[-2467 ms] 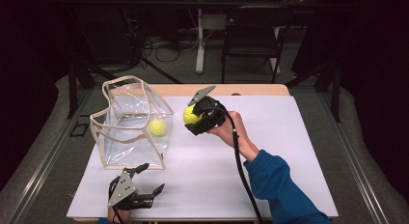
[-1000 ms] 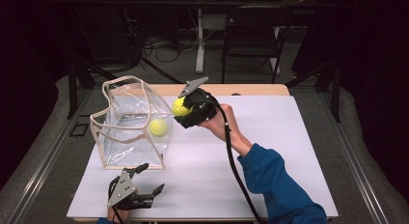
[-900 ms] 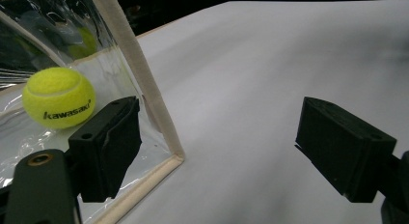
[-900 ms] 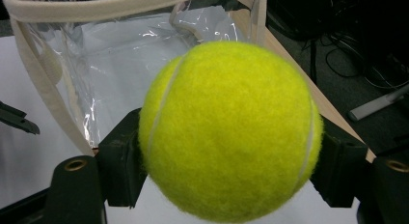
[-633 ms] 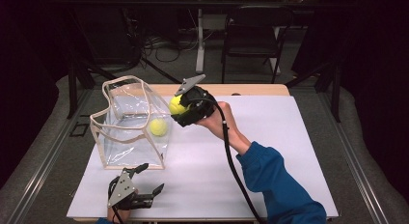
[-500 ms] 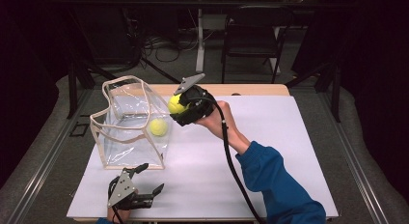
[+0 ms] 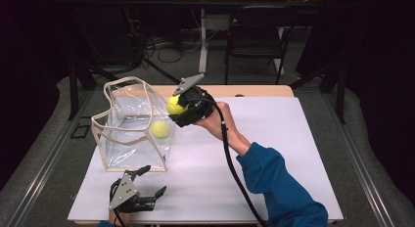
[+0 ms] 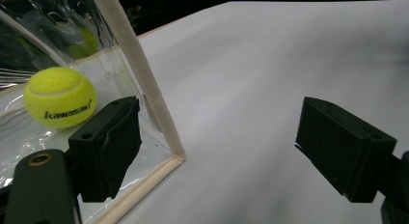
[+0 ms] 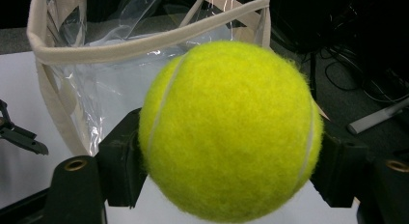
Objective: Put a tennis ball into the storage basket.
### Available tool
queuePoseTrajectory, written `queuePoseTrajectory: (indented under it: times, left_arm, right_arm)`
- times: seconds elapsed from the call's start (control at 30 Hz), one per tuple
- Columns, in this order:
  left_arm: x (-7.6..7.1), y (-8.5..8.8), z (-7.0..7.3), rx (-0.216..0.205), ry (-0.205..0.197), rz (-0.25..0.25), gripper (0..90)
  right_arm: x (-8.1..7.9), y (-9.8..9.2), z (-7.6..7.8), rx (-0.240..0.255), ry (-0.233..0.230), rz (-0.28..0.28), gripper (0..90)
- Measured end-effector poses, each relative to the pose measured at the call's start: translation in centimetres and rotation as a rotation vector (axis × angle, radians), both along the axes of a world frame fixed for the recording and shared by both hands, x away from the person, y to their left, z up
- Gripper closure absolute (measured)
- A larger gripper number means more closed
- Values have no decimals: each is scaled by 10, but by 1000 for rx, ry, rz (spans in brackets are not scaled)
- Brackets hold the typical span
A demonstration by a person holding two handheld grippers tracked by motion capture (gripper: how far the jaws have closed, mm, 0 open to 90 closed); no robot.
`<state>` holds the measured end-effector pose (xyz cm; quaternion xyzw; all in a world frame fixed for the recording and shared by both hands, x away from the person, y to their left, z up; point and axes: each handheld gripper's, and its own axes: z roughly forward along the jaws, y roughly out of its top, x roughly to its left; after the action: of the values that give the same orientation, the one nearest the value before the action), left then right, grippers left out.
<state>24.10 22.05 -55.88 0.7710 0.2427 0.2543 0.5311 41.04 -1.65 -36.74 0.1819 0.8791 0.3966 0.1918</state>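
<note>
A clear plastic bag with beige trim stands open at the left of the white table. One yellow tennis ball lies inside it, and it carries black lettering in the left gripper view. My right gripper is shut on a second tennis ball and holds it in the air at the bag's upper right rim. In the right gripper view this ball sits between the jaws with the bag rim just behind. My left gripper rests open near the front edge, beside the bag's corner trim.
A white sheet covers the table to the right of the bag. A chair and cables stand on the floor beyond the far edge. The right gripper's cable trails along the blue sleeve.
My right gripper has carried its ball leftward and a little up, from over the table's middle to the bag's rim. The left gripper and the ball in the bag have stayed put.
</note>
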Motion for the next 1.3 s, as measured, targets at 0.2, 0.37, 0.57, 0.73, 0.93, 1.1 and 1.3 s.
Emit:
queuePoseTrajectory:
  times: [0.2, 0.37, 0.57, 0.73, 0.93, 1.1, 1.3]
  left_arm:
    - [0, 0, 0, 0, -1, 0, 160]
    - [0, 0, 0, 1, -1, 2, 160]
    - [0, 0, 0, -1, -1, 2, 160]
    - [0, 0, 0, -2, -2, 1, 160]
    - [-1, 0, 0, -2, -4, 2, 160]
    - [-1, 0, 0, -2, -3, 1, 160]
    - [0, 0, 0, -5, -1, 1, 160]
  right_arm:
    - [0, 3, 3, 7, -3, 6, 261]
    - [0, 5, 4, 10, -6, 9, 261]
    - [0, 8, 7, 14, -11, 9, 261]
    - [-1, 10, 9, 17, -20, 11, 261]
    - [-1, 12, 11, 19, -28, 12, 261]
    - [-1, 12, 15, 33, -36, 12, 261]
    - [-2, 13, 17, 35, -36, 10, 261]
